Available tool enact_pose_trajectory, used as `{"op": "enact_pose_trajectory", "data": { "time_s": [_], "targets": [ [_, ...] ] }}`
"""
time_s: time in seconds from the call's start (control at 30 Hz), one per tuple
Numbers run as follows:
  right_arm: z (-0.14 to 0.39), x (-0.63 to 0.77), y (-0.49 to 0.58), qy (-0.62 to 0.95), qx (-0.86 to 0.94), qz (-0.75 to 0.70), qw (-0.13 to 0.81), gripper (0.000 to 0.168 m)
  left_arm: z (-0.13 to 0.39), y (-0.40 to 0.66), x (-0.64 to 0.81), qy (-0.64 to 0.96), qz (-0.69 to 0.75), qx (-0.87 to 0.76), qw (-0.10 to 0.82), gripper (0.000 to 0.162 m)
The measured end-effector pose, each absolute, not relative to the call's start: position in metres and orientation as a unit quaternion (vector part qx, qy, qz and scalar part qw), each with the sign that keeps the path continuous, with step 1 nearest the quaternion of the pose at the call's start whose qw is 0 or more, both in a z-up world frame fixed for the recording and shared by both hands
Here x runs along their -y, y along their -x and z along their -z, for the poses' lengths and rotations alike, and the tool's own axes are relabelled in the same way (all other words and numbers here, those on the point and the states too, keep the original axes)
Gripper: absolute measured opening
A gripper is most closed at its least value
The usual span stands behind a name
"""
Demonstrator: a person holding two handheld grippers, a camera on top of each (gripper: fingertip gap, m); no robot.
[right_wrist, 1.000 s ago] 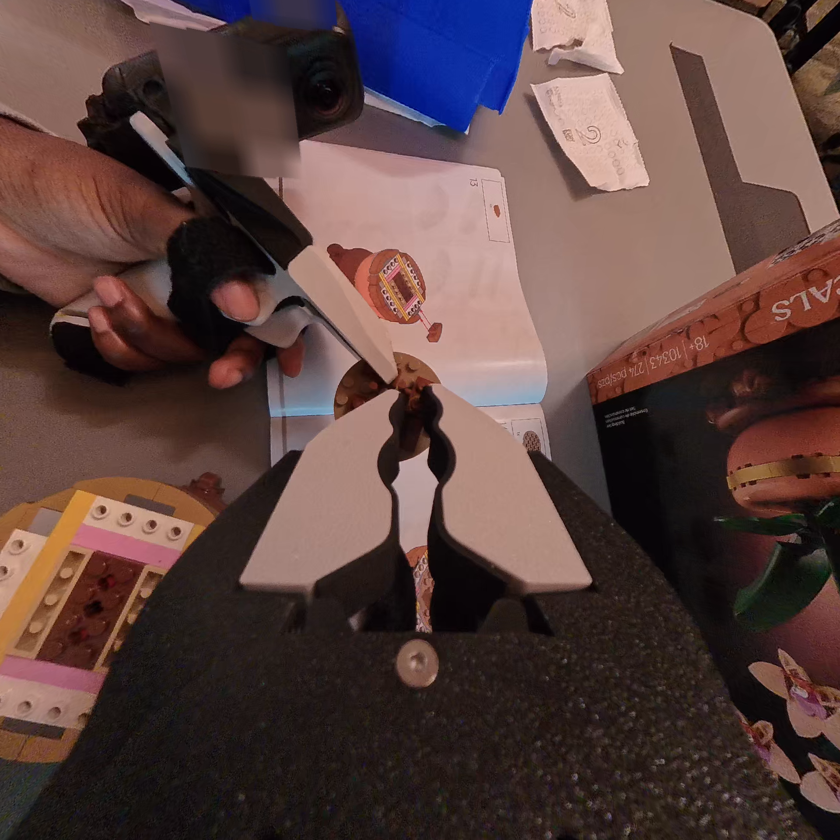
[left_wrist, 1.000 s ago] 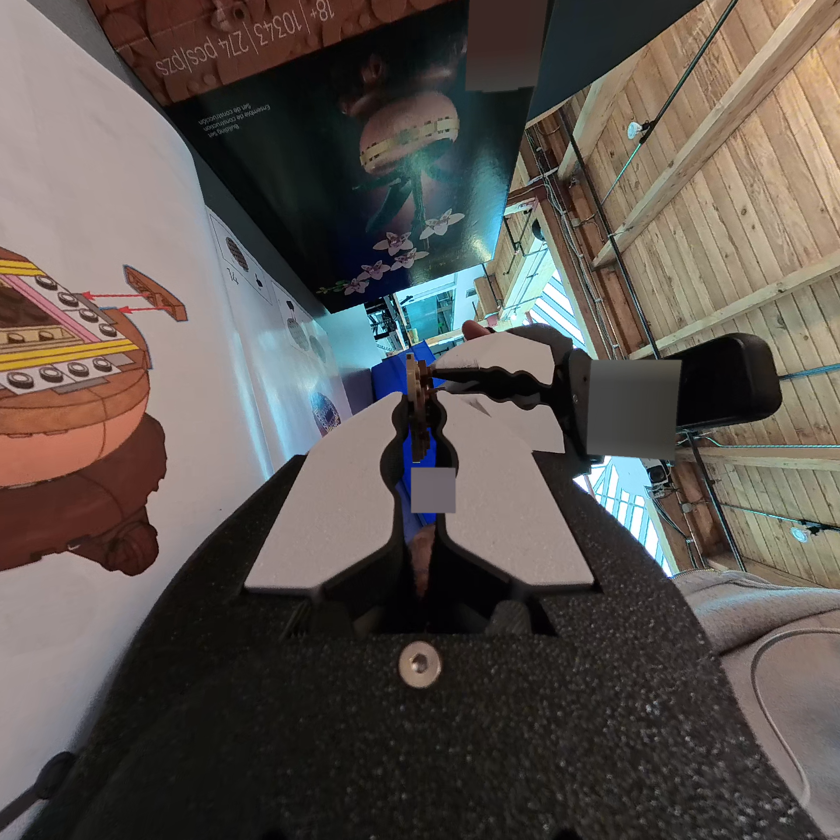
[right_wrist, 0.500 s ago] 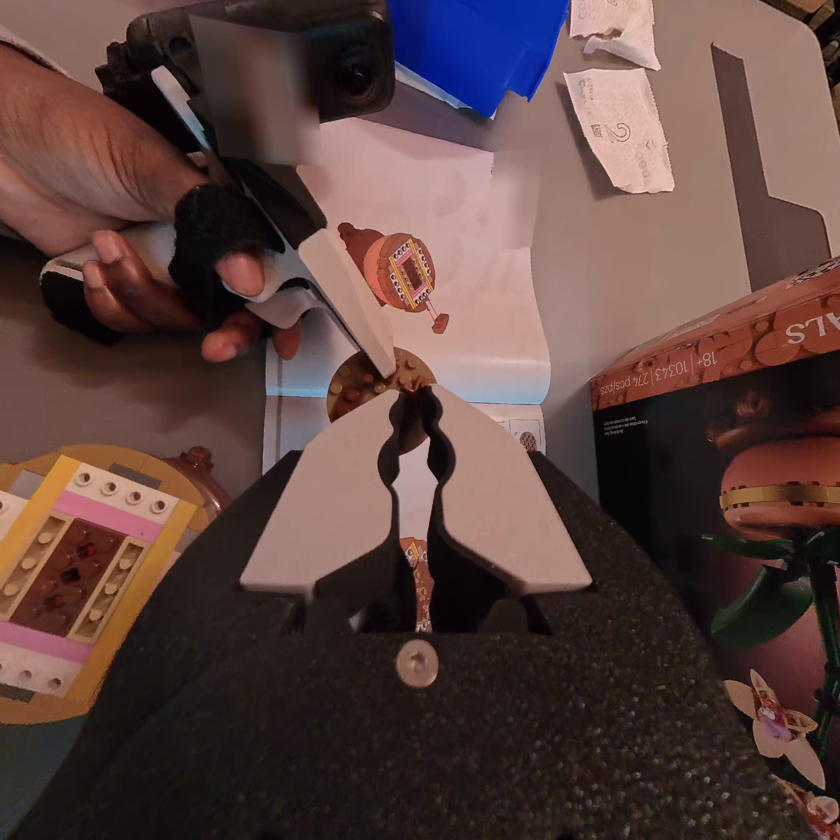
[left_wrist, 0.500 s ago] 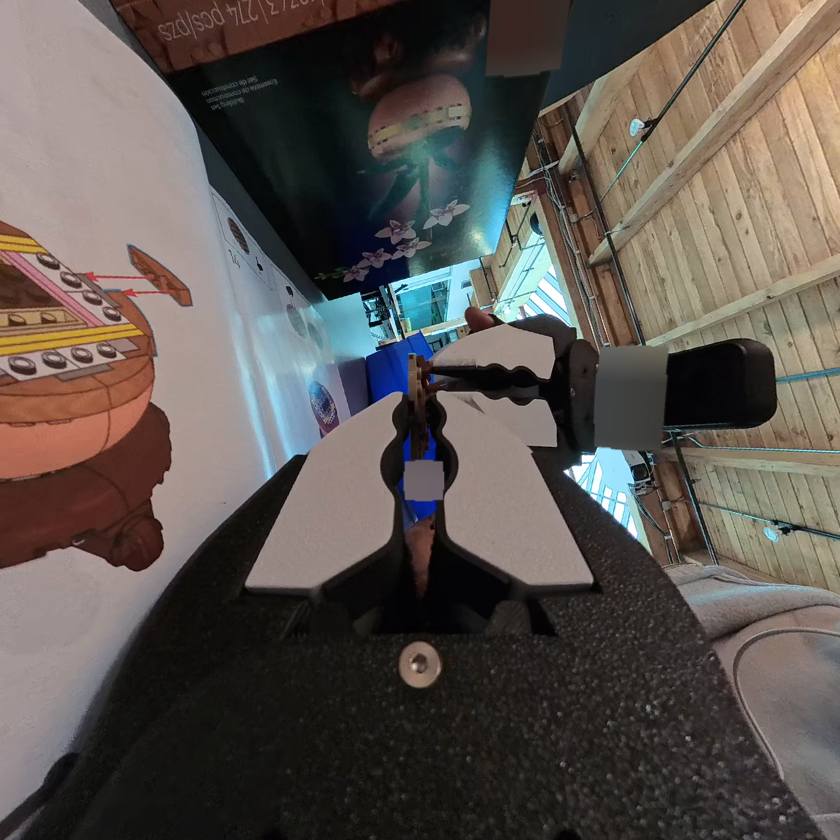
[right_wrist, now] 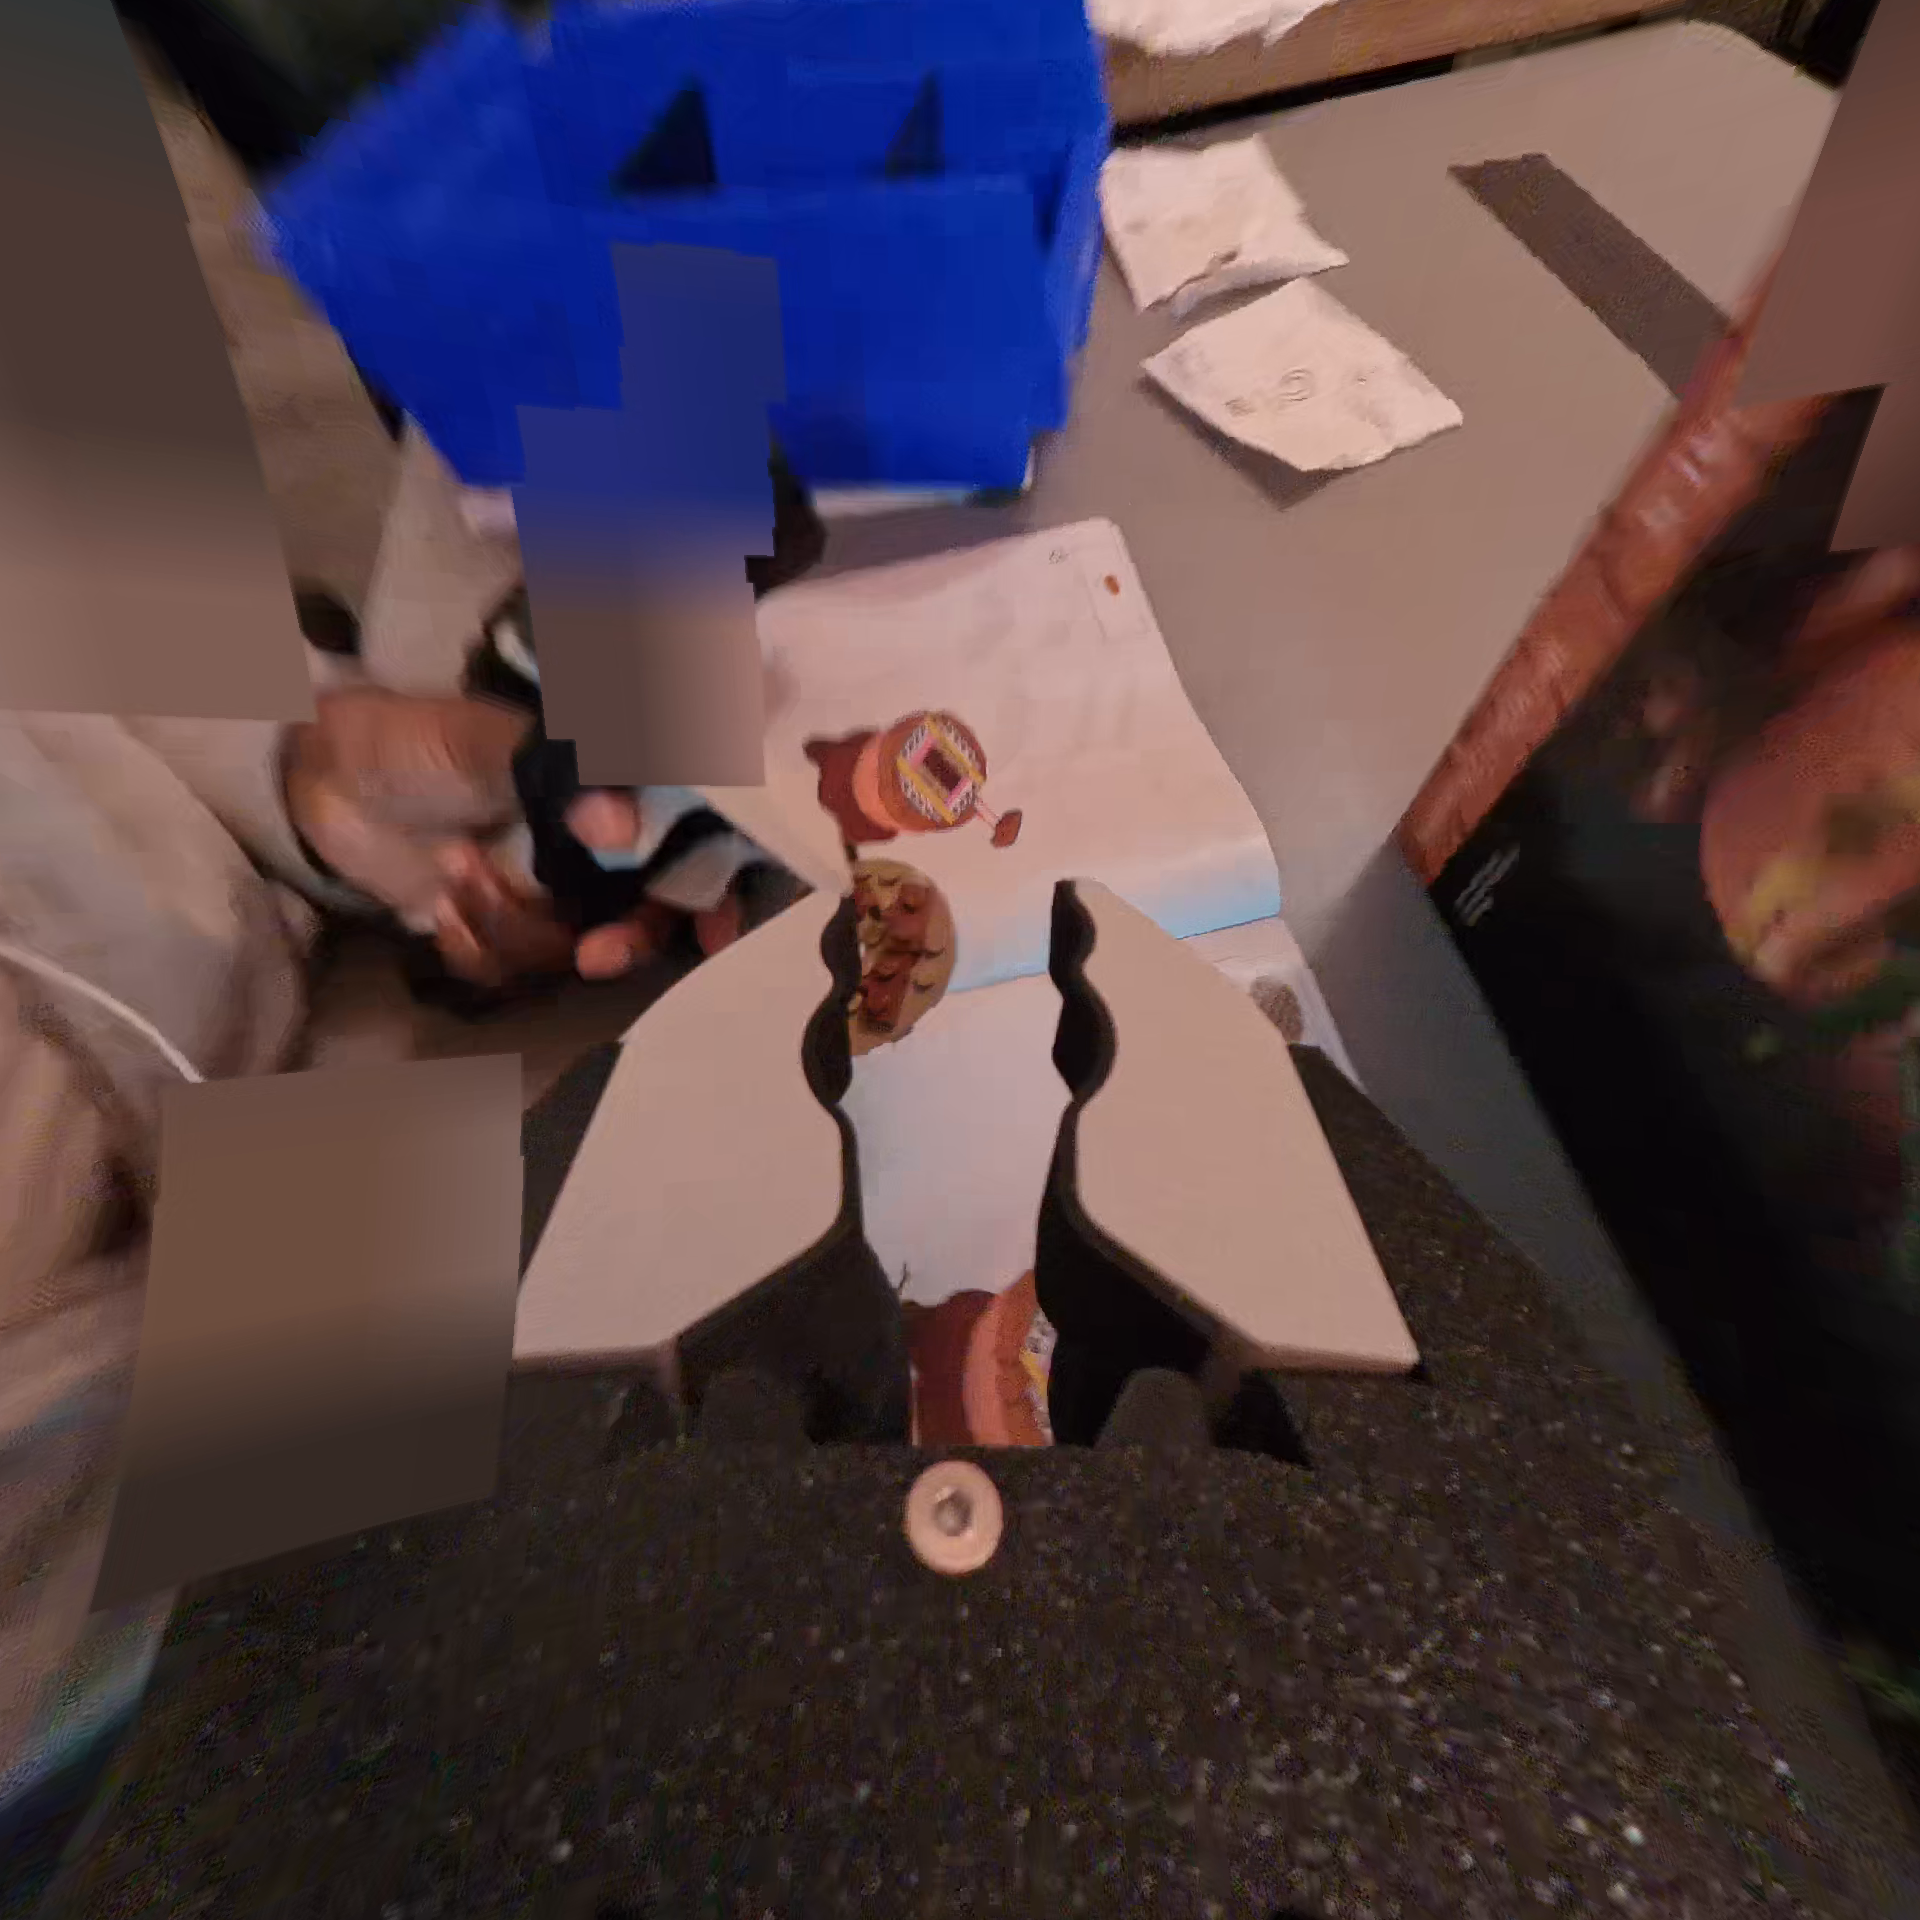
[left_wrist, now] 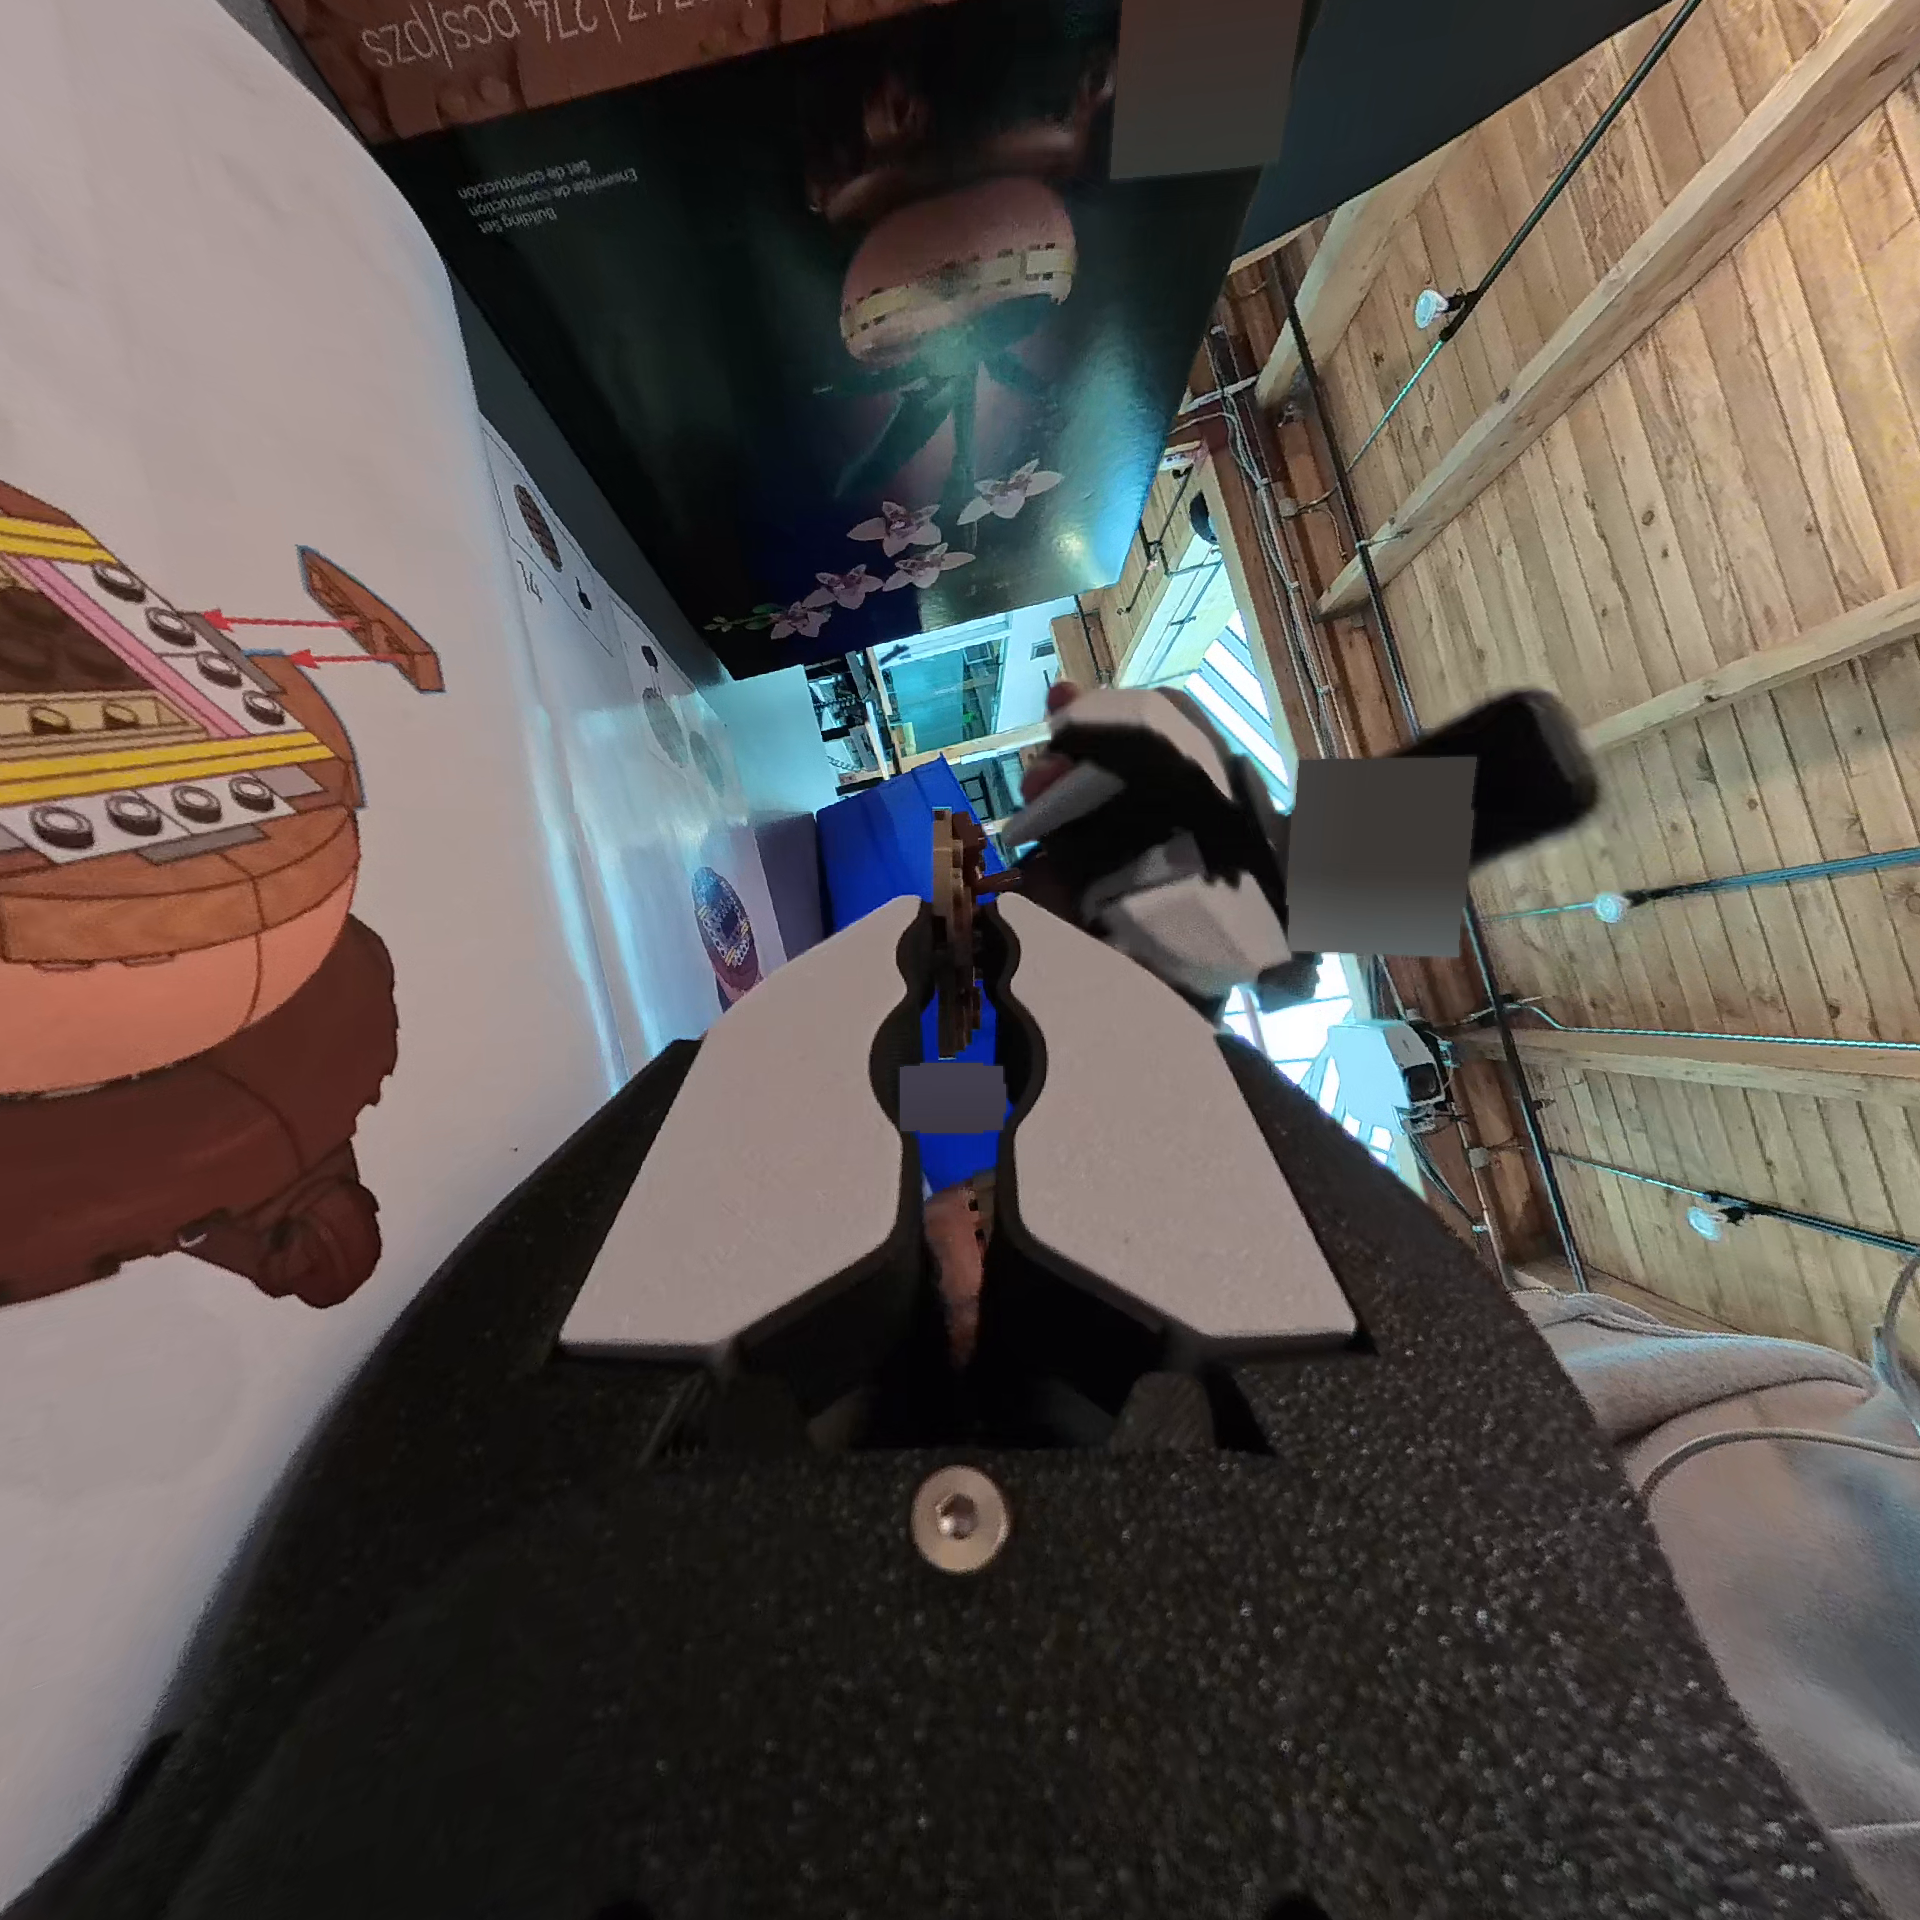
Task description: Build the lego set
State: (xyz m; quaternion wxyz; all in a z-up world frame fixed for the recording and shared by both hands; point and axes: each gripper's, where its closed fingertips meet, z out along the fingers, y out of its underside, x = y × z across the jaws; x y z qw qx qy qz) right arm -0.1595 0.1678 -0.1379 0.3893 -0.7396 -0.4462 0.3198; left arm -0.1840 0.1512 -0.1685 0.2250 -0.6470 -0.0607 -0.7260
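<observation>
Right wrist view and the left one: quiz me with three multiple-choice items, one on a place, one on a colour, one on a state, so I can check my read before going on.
1. Where is the round tan plate?
A. In the blue bin
B. Clamped in the left gripper, above the instruction booklet
C. On top of the set's box

2. What colour is the bin behind the booklet?
A. Blue
B. Red
C. Green

3. How do the right gripper jaws stand?
A. Shut on the plate
B. Shut on nothing
C. Open, holding nothing

Key: 1 B, the left fingers pinch the plate edge-on. 2 A, its walls are plainly blue. 3 C, a wide gap shows booklet paper between the fingers.
</observation>
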Motion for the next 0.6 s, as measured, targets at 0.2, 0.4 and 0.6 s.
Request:
{"op": "enact_pose_trajectory", "data": {
  "time_s": [0.2, 0.4, 0.6],
  "targets": [
    [0.152, -0.183, 0.151, 0.736, 0.18, -0.606, 0.244, 0.037, 0.166, 0.182, -0.147, 0.639, 0.737, 0.047, 0.214, 0.007],
    [0.17, -0.162, 0.167, 0.721, 0.148, -0.66, 0.146, 0.039, 0.164, 0.181, -0.146, 0.637, 0.739, 0.042, 0.214, 0.007],
    [0.17, -0.157, 0.174, 0.715, 0.147, -0.671, 0.131, 0.027, 0.165, 0.18, -0.145, 0.639, 0.739, 0.037, 0.212, 0.007]
  ]
}}
